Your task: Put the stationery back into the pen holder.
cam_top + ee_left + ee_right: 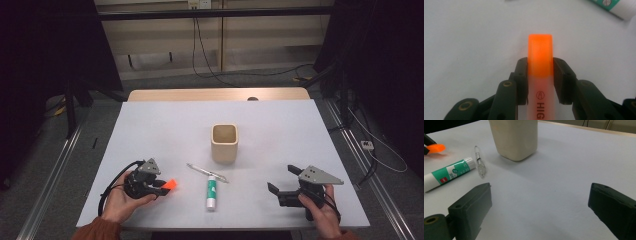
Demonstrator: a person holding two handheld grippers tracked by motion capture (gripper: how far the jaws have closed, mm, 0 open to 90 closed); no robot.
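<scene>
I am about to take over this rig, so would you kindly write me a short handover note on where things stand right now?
Left gripper: shut on the orange highlighter, low at the table's near left.
Right gripper: open, nothing between its jaws, near right.
Cream cup: upright mid-table, looks empty.
Glue stick and clear pen: lying in front of the cup.
Done: highlighter gripped.
Left: probably all three into the cup.

The left gripper [162,188] sits low with jaws clamped; the right gripper [283,179] rests with jaws spread wide
</scene>
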